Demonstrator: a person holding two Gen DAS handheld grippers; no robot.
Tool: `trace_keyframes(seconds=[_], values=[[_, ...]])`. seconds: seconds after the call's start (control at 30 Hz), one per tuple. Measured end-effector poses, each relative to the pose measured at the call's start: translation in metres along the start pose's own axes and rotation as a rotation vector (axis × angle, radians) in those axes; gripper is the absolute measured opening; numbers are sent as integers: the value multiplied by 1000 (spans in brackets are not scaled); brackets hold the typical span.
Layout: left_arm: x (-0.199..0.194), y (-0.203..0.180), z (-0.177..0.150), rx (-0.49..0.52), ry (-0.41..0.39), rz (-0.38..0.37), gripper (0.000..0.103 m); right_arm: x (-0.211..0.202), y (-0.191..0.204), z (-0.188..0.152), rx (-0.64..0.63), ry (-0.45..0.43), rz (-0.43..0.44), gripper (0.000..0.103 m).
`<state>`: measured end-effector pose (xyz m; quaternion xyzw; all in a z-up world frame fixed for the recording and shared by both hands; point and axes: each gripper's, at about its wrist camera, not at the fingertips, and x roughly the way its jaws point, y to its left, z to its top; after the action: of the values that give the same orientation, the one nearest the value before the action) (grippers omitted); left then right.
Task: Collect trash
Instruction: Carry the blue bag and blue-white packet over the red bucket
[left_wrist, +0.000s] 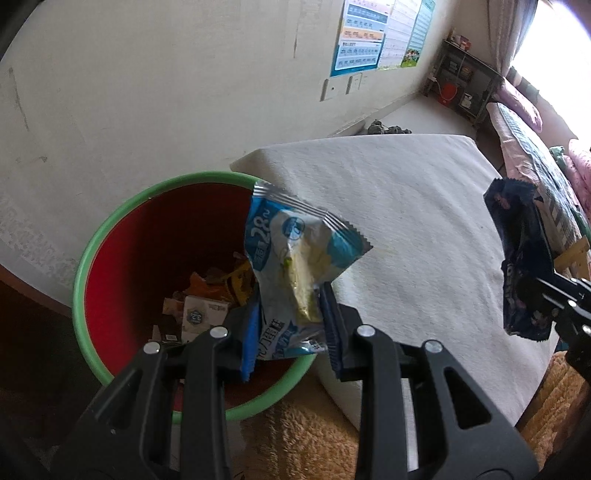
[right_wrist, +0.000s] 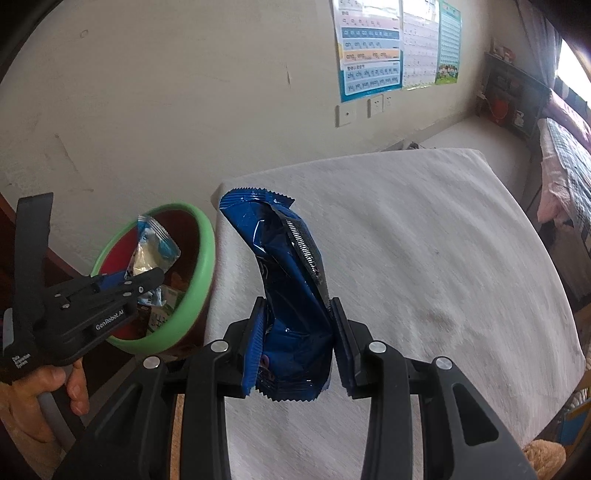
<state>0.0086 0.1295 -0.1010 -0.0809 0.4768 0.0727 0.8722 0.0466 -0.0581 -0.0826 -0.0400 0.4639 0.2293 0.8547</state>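
Left gripper (left_wrist: 288, 325) clamps a crinkled pale-blue and white foil snack wrapper (left_wrist: 295, 254), held above the green-rimmed red plastic bin (left_wrist: 110, 229). Right gripper (right_wrist: 297, 343) pinches a dark-blue foil wrapper (right_wrist: 291, 280), apparently above the white cloth-covered table (right_wrist: 424, 258).

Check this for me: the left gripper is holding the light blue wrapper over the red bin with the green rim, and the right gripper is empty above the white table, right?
Not quite. The right gripper is not empty: the right wrist view shows it shut on a dark blue wrapper above the white table. The rest is right: the left gripper holds the light blue wrapper over the red bin.
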Motion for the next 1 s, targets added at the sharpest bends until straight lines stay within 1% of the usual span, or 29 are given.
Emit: trace_keyframes(seconds=[0.37, 0.6, 1.0], values=[[0, 26, -4, -44, 3, 45, 29, 6, 21, 21, -36, -13, 22, 34], [0, 49, -8, -84, 9, 85, 29, 13, 43, 29, -79, -11, 48, 34], [5, 73, -18, -133, 29, 105, 29, 25, 70, 34, -146, 13, 56, 34]])
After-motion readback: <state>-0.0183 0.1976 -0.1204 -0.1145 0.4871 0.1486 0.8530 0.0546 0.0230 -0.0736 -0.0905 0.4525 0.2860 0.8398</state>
